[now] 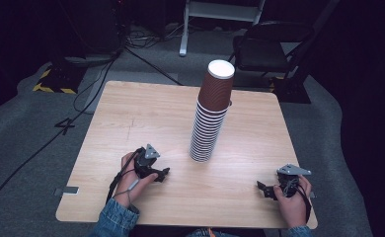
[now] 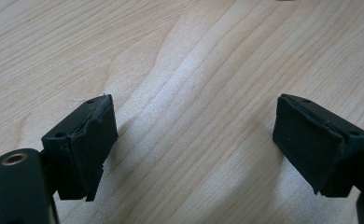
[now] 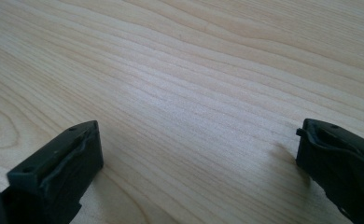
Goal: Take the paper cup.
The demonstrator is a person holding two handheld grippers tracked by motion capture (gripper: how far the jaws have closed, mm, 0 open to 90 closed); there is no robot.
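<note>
Both tongs rest low at the near edge of the surface point(image 1: 131, 113). The left tongs point(image 1: 162, 174) and right tongs point(image 1: 262, 187) stand wide and empty. Farther back, at the centre, the stack of paper cups point(image 1: 210, 116) stands nested, leaning slightly, untouched. Judged progress: no handling begun; approach and grasp remain.

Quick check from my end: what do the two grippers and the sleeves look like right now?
Both grippers, left and right, are black with two blocky padded jaws and a grey three-cornered plate on top. Black cables trail back over each hand. The sleeves are blue denim.
</note>
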